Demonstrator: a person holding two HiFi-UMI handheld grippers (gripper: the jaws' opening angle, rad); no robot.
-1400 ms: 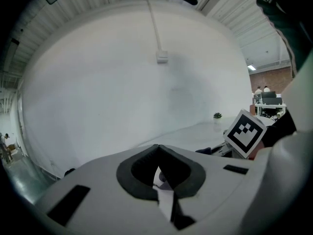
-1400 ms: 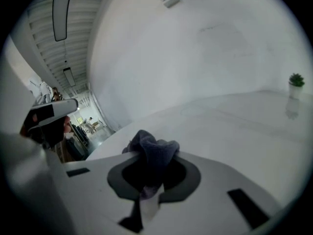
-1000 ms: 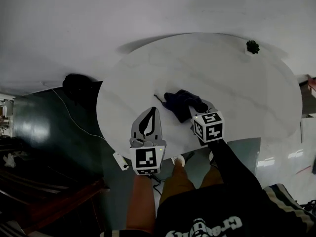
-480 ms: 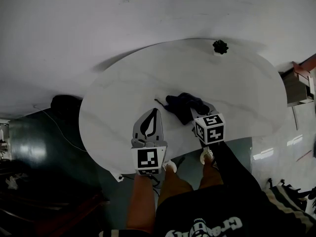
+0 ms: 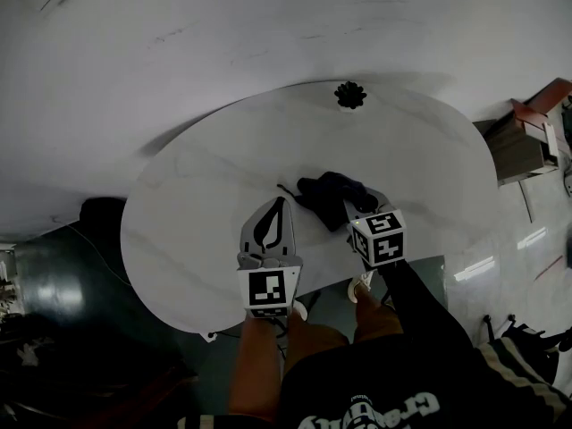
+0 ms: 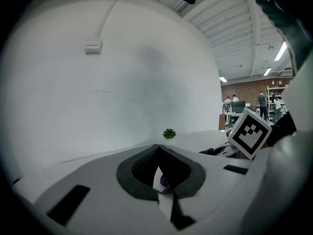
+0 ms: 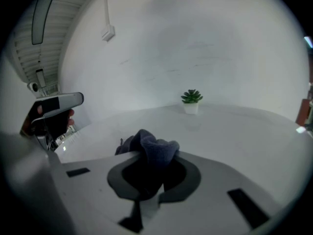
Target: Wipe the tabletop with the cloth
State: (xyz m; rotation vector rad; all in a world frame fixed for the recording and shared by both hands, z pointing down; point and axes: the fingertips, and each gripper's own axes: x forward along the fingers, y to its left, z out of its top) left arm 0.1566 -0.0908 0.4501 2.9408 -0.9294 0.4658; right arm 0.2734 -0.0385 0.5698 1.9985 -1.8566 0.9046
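The right gripper's [image 7: 155,168] jaws were pinched on a bunched dark cloth [image 7: 155,148]. It rose between them and spilled ahead of the tips and to their left onto the white tabletop [image 7: 234,131]. The left gripper's [image 6: 157,150] jaws were pressed together at the tips with nothing between them, just left of the cloth. Well beyond both pairs of jaws, a small potted plant [image 7: 191,101] stood near the table's far edge.

Cloth [image 5: 327,186] partly behind right tongs [image 5: 357,201]

white lettering [image 5: 371,408] on dark shirt [image 5: 424,351], too cropped to read
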